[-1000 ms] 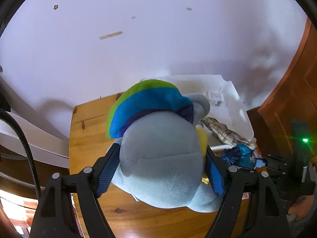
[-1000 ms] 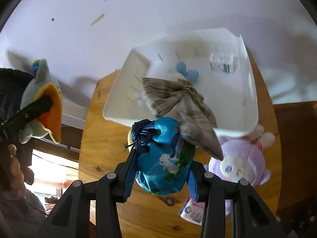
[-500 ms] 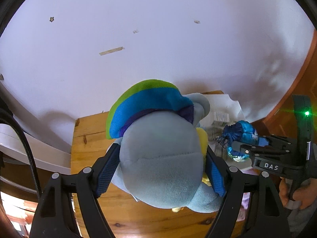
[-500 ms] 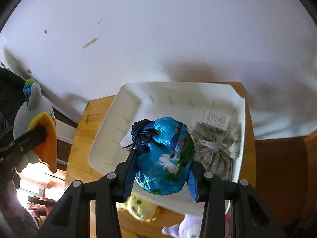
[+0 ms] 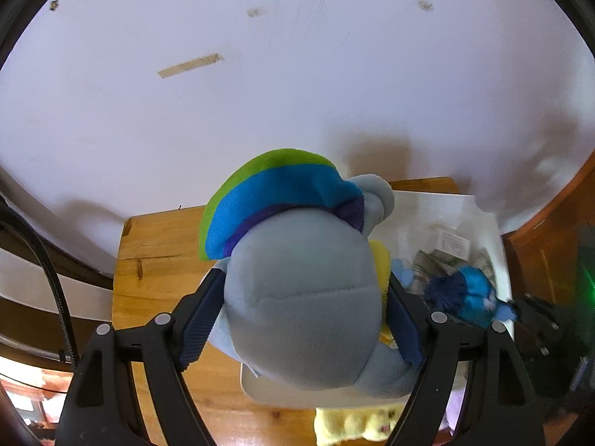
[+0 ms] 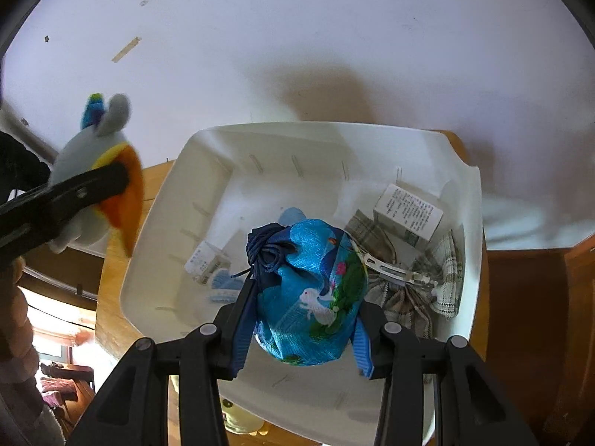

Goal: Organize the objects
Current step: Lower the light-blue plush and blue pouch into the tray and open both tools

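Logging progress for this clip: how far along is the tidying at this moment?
Partly done. Already in the white bin: a plaid bow clip, a printed box, a small box and a light-blue item. In hand: the right gripper holds a blue pouch over the bin; the left gripper holds a grey plush. Left: a yellow plush outside the bin.

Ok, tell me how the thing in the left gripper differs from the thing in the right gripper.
The grey plush toy in the left gripper is soft fleece with a green-and-blue crest; the blue drawstring pouch in the right gripper is shiny printed fabric with a white rabbit. The plush bulges past its jaws; the pouch sits more compactly between its own. The pouch hangs over the white bin; the plush hangs beside it, near its left edge. Both are soft and clamped.
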`<action>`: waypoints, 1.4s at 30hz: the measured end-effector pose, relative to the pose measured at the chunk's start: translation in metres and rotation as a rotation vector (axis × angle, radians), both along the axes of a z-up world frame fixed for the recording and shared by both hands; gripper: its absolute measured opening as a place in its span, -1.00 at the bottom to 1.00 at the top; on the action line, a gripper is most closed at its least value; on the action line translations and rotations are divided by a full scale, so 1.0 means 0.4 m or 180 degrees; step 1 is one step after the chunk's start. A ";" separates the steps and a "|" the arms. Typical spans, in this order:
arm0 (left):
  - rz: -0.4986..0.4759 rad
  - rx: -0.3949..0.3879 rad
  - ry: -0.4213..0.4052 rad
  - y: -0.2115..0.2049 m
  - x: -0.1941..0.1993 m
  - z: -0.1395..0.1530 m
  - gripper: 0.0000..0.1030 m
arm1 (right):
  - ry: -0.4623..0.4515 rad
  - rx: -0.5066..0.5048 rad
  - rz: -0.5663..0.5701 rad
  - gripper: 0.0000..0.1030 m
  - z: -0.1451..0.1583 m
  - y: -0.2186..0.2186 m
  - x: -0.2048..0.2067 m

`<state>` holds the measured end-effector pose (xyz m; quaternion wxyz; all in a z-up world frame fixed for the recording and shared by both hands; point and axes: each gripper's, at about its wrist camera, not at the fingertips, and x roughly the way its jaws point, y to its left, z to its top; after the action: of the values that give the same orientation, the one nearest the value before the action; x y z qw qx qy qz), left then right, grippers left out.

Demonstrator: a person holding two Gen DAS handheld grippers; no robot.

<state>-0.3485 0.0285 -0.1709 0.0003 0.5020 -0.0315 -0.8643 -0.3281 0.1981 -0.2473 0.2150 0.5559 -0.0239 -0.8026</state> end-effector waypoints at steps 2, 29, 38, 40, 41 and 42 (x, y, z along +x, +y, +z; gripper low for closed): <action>0.0018 -0.0022 -0.0038 0.004 -0.024 -0.024 0.62 | -0.0019 0.0002 -0.0015 -0.11 -0.007 0.011 0.000; 0.0016 -0.0162 -0.0158 0.087 -0.091 -0.104 0.91 | 0.0057 -0.0197 0.0044 0.16 0.036 0.063 0.083; -0.0051 -0.0194 -0.0046 0.105 -0.049 -0.055 0.96 | 0.0069 -0.0154 0.0039 0.16 0.049 0.086 0.140; -0.0074 -0.0194 -0.0017 0.110 -0.039 -0.043 0.96 | 0.0090 -0.0153 0.0027 0.16 0.058 0.092 0.148; -0.0082 -0.0191 -0.0002 0.112 -0.034 -0.036 0.96 | 0.0102 -0.0150 0.0016 0.16 0.064 0.096 0.153; -0.0089 -0.0186 0.0005 0.114 -0.031 -0.031 0.96 | 0.0110 -0.0154 0.0010 0.16 0.070 0.098 0.155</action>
<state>-0.3609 0.0739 -0.1835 0.0029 0.5007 -0.0638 -0.8633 -0.2661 0.2374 -0.2193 0.2301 0.5367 -0.0388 -0.8109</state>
